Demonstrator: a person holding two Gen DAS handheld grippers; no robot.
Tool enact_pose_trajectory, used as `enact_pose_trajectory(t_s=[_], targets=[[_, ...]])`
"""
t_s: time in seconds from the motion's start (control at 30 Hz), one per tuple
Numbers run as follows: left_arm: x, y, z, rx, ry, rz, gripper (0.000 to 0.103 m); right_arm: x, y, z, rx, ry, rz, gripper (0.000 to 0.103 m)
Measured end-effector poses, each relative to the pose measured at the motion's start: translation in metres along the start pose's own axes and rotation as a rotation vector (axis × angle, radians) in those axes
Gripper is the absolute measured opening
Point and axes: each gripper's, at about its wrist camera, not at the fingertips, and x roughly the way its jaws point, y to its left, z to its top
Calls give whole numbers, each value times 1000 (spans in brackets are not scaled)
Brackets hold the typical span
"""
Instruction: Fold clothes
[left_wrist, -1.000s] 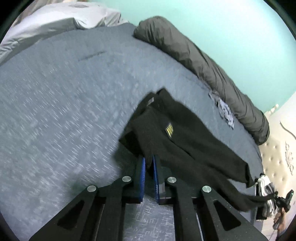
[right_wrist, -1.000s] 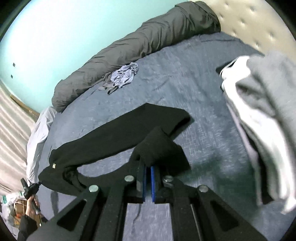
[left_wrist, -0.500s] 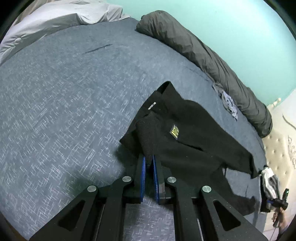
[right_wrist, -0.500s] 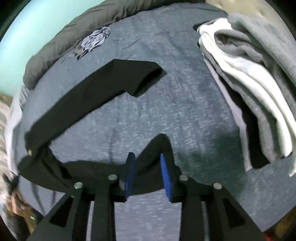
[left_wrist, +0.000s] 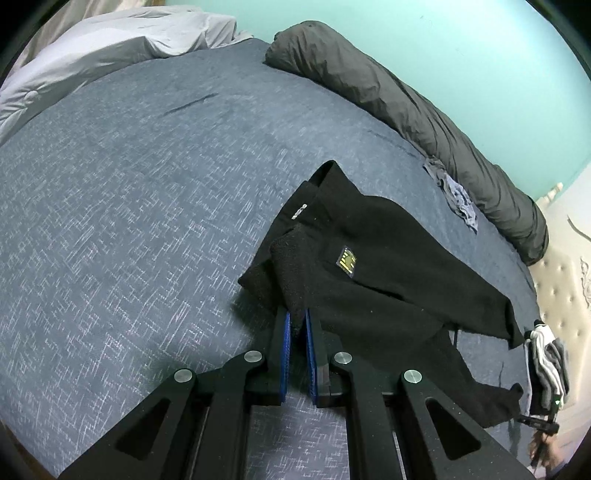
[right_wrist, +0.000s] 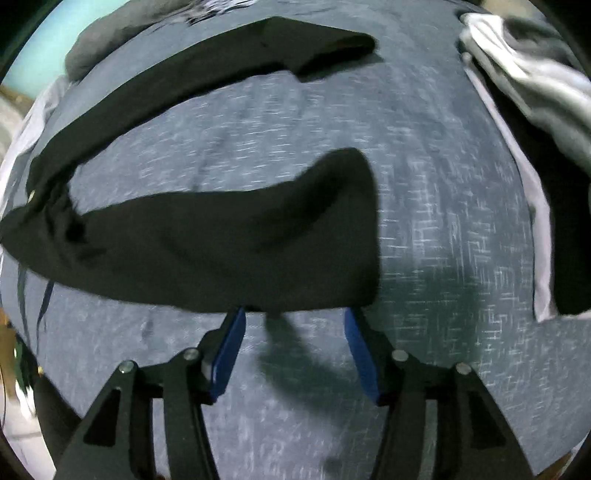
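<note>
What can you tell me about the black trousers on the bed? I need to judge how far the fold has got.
The black trousers look like soft, fleecy knit with a small yellow patch near the waist. They lie spread on the blue-grey bed cover, legs apart in a V, not yet folded. The left gripper is shut on the waist end, lifting that edge slightly. One leg end lies just ahead of the right gripper, whose fingers are open and grip nothing.

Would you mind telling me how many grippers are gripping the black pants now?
1. The left gripper pinches the black pants at the waist; the right gripper is open beside a leg.
</note>
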Motion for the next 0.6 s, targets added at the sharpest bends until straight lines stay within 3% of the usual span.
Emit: enact_pose_trajectory(t_s=[0.2,0.27,0.3,0.33,0.47,0.6], targets=[[2,0,-1,0,4,9,8,1,-8,-3,15,-22,53,56],[3,0,-1,2,4,12,8,-1,-11,-2,26,-35,77,43],[3,-1,-1,4,3,15,8,-2,-13,-2,31,-41,88,26],[3,-1,-1,4,2,15,8,-3,-15,-2,37,-48,100,20],[-1,-1,0,4,-5,19,8,-8,-21,-1,59,-74,148,11],[-10,0,3,-7,-22,9,8,-54,-23,9,67,-108,206,10]])
